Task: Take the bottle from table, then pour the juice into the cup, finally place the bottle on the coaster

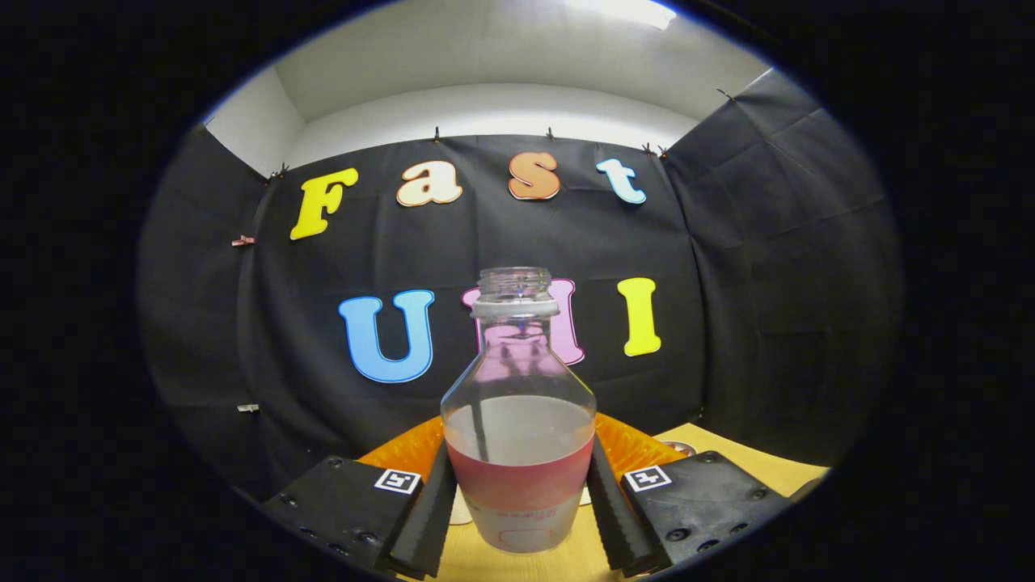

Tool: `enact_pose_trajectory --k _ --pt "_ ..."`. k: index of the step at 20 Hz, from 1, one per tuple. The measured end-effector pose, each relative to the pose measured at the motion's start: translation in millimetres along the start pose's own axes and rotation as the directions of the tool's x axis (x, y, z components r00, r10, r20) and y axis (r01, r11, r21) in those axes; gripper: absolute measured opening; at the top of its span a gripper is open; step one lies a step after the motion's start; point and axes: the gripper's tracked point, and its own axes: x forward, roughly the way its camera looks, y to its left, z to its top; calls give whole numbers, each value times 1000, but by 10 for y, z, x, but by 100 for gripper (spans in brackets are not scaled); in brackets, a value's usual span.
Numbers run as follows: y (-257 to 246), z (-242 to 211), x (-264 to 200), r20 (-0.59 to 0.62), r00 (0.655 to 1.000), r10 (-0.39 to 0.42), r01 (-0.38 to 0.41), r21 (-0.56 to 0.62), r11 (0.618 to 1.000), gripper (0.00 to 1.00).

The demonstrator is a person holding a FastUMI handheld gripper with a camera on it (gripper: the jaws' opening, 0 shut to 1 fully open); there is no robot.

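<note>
A clear, uncapped bottle [517,404] stands upright between my fingers. It has a red label band and pale liquid up to its shoulder. My gripper [517,517] is shut on the bottle, with the left pad [428,509] and the right pad [612,509] pressing on the label band from both sides. The bottle's base is over the wooden table [728,461]; whether it touches I cannot tell. A round rim [679,446], perhaps the cup, peeks out beyond the right finger. A small white shape [461,511] sits by the bottle's lower left, mostly hidden.
An orange ridged object [404,453] lies just behind the bottle and spreads to both sides of it. The booth's black cloth wall [768,283] closes off the space beyond the table.
</note>
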Motion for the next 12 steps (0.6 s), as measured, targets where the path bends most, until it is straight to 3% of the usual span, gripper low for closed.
enact_pose_trajectory --k 7,12 --pt "247 -472 188 30 995 -91 93 -84 992 77" --pt "96 -1114 355 -2 971 -239 238 -103 966 77"
